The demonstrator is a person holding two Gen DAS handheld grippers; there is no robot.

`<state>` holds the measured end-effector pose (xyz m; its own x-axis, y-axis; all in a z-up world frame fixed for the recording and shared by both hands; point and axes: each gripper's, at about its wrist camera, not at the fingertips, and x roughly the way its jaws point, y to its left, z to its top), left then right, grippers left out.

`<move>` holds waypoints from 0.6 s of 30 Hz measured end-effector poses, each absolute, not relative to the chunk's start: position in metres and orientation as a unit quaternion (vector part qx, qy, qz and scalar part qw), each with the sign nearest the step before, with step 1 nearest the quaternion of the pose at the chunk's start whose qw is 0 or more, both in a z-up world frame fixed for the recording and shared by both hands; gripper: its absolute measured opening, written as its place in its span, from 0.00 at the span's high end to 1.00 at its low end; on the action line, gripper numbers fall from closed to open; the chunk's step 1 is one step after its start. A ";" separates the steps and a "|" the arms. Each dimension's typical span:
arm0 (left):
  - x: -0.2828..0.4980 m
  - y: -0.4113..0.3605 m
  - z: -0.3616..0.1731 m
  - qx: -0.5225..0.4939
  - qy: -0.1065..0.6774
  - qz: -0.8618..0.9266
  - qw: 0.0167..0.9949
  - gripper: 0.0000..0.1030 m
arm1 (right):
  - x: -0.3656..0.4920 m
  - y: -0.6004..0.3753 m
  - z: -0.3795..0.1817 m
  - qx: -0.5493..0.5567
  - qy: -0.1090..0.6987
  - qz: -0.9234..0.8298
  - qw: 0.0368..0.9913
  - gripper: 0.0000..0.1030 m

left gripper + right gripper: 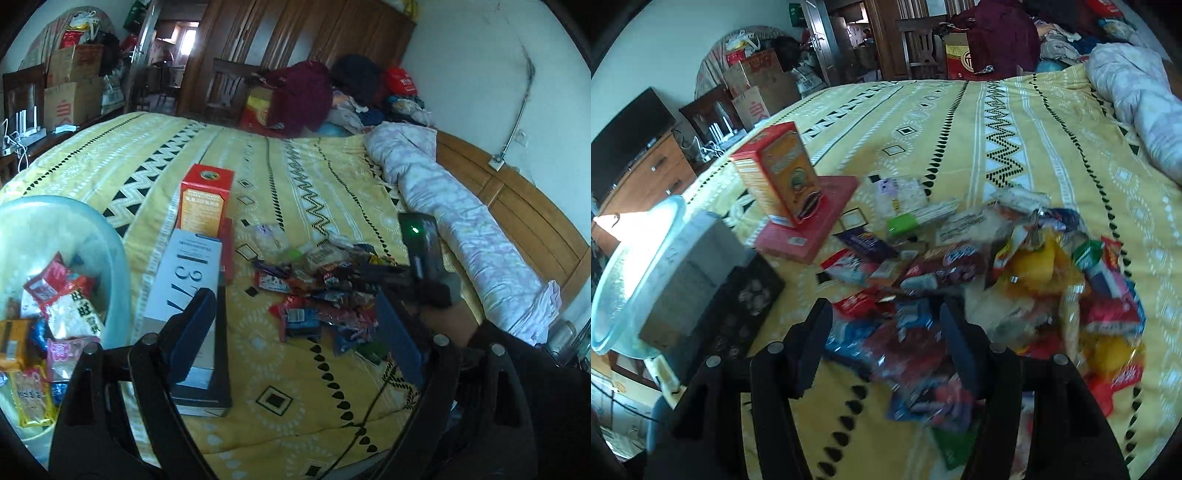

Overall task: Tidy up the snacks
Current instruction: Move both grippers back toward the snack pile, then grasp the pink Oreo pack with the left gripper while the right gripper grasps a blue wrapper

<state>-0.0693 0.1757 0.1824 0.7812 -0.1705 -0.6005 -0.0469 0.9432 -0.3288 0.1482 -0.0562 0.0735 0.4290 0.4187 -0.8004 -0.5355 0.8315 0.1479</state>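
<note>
You are holding the left hand-held gripper (291,328) wide open and empty over the bed (314,177), snack packets (325,291) lying ahead, the basin (74,236) sitting at its left edge.

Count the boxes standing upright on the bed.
2: an orange box on a flat red box, and a white box nearer the basin. Others may be hidden.

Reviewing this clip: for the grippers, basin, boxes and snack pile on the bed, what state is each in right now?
left gripper: open, nothing between its fingers.
right gripper: open above the pile, gripping nothing.
basin: upright, partly filled with snack packets.
orange box: standing upright on a flat red box.
white box: lying flat on the bedspread.
snack pile: loose, scattered on the bedspread.
</note>
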 end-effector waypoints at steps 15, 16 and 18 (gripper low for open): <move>-0.063 0.155 0.138 -0.170 0.393 -0.010 0.904 0.13 | 0.107 -0.053 0.016 -0.088 0.492 0.371 0.783 0.28; -0.064 0.151 0.138 -0.166 0.394 -0.012 0.904 0.12 | 0.097 -0.060 0.022 -0.089 0.486 0.372 0.786 0.28; -0.062 0.146 0.134 -0.172 0.405 -0.020 0.898 0.12 | 0.082 -0.071 0.032 -0.083 0.483 0.384 0.782 0.28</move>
<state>-0.0623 0.1455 0.1342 0.6712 -0.1740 -0.7206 -0.1039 0.9404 -0.3238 0.0818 -0.0712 0.0319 0.2377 0.5209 -0.8198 -0.6808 0.6914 0.2419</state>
